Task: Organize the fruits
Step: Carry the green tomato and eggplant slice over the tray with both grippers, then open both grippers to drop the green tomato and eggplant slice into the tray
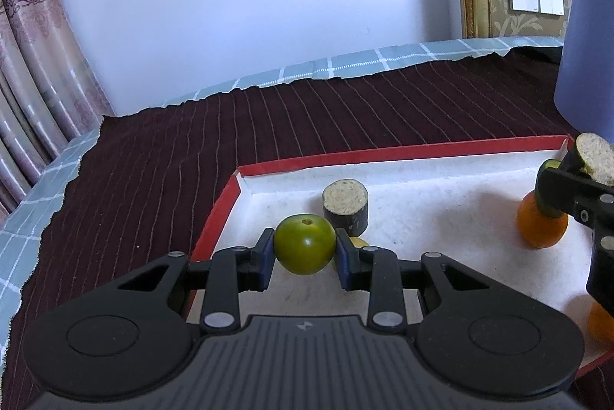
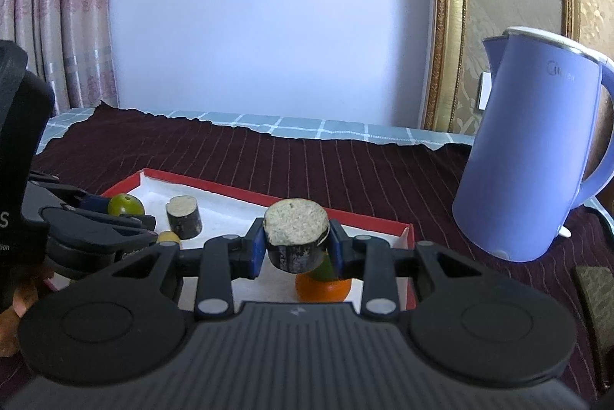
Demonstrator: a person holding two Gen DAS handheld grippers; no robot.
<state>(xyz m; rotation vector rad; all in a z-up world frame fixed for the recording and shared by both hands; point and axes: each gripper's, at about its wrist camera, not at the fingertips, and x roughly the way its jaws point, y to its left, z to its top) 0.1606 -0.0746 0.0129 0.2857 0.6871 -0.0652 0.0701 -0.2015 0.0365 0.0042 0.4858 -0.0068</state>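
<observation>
Nearest in the left wrist view, the left gripper is clenched on a round green citrus fruit, one blue pad pressed to each side of it, over the near left part of the shallow red-rimmed tray with a white floor. A small yellow fruit peeks out just behind the right pad, lying on the tray floor. Just beyond the green fruit, toward the tray's far left corner, a short dark cylinder with a pale cut top stands upright on the floor.

In the right wrist view, the right gripper grips a second dark-skinned stub with a pale cut face, held above the tray toward its far right corner. Directly below that piece sit a round orange fruit and something green on or behind it; whether they touch the held stub I cannot tell. Another orange fruit shows at the tray's near right side, half hidden by the right tool.

The tray lies on a dark maroon striped cloth. Right of the tray, on the cloth, stands a tall lavender-blue electric kettle. Behind the tray the cloth ends in a ragged edge over a pale blue checked table cover.
</observation>
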